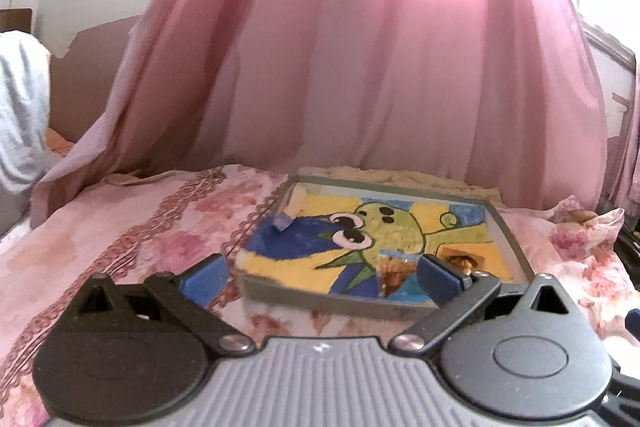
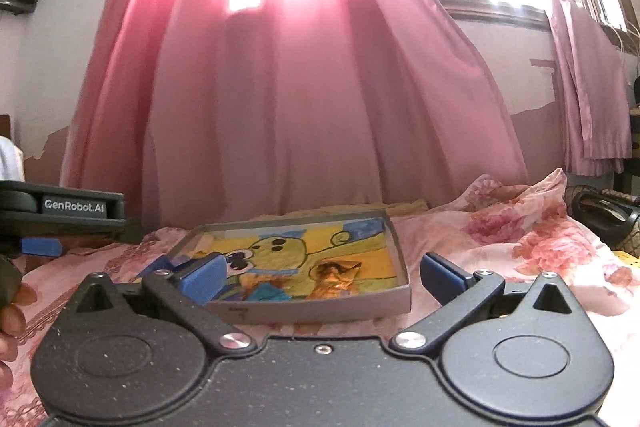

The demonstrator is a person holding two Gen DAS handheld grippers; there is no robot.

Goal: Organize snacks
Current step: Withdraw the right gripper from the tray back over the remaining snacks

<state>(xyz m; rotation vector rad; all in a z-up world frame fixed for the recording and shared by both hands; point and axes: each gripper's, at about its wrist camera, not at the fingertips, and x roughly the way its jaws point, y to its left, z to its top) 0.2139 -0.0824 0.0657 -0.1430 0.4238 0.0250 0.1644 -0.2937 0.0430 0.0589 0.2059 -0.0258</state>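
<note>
Two grippers, left (image 1: 320,275) and right (image 2: 320,277), fingers spread empty; blue snack (image 1: 282,220) in tray (image 1: 340,301) only in left view.

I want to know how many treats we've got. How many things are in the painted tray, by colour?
Shiny gold-orange foil-wrapped snack, near corner of the grey painted tray: 1
Small blue wrapped snack, far-left corner: 1
Total: 2
</note>
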